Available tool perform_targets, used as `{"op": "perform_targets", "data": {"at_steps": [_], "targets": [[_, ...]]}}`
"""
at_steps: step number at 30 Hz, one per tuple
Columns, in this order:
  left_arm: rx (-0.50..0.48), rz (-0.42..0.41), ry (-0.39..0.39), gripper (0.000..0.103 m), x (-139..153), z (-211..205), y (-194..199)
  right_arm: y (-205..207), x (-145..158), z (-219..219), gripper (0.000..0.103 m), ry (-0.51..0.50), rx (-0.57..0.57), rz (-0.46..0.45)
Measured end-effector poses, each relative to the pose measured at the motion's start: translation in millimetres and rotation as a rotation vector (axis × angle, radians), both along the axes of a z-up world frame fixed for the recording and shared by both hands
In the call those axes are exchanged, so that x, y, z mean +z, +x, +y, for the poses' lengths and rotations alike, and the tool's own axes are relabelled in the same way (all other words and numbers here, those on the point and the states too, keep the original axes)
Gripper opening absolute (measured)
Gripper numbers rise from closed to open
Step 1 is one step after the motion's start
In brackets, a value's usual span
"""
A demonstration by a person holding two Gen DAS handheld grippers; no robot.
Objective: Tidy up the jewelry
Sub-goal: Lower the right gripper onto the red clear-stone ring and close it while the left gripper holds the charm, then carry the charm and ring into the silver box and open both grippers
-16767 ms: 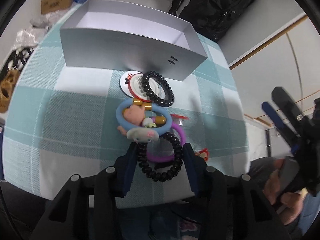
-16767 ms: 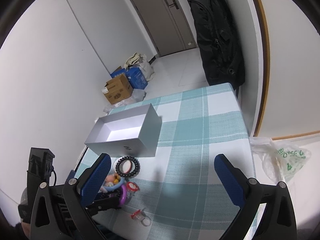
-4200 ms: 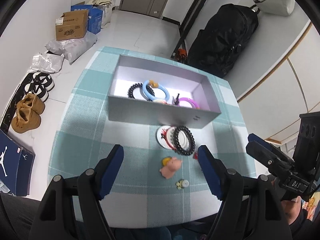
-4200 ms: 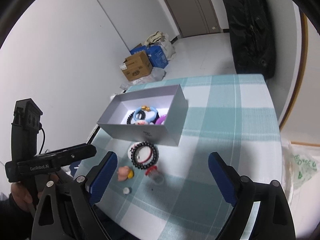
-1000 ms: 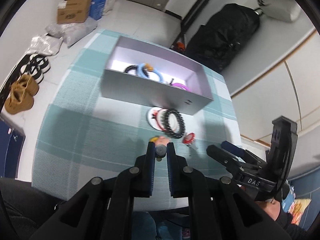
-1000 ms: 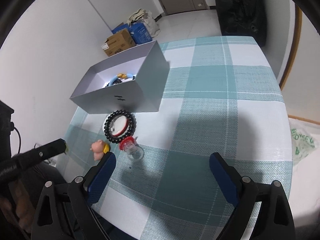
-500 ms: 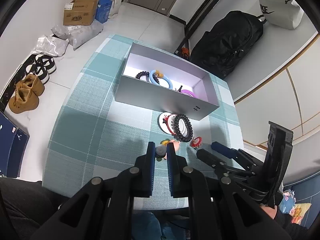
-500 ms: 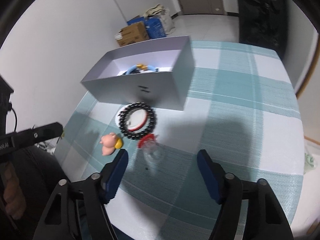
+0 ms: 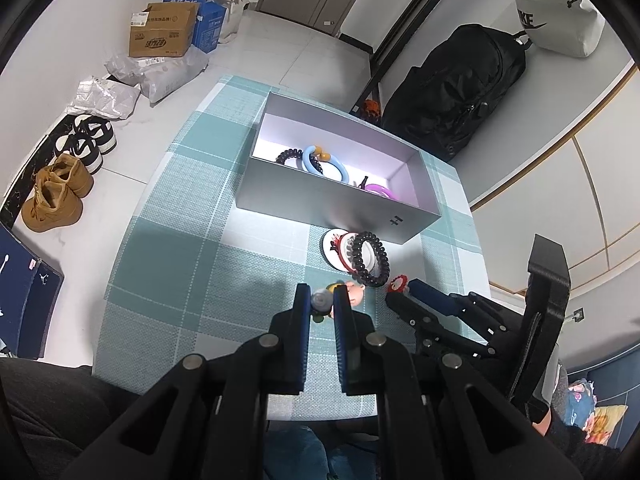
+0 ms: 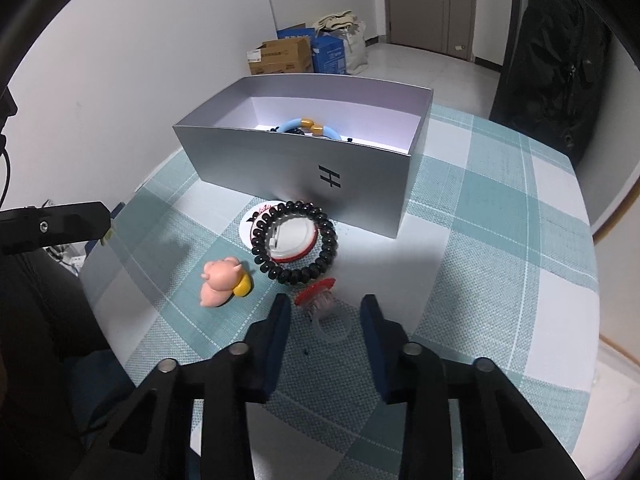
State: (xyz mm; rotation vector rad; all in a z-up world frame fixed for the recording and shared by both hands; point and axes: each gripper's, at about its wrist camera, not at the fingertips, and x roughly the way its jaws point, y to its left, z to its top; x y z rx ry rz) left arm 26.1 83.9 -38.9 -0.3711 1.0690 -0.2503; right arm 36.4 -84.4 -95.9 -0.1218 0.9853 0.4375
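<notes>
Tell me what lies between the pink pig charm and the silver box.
In the right wrist view, a black bead bracelet resting on a round white-and-red disc sits between the pig charm and the box.

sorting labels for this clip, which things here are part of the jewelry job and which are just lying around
Part of the job:
grey box
black bead bracelet
red-topped ring
pink pig charm
small charm in left gripper

Lying about:
cardboard box
brown boots
black backpack
</notes>
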Motion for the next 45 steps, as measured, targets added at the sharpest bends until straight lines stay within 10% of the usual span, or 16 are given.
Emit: {"op": "perform_targets", "data": {"at_steps": [45], "targets": [[0.082,-0.068,-0.041,0.007,18,-2,34,9,62,-10,0.026,0.190,0.042,-0.030]]}}
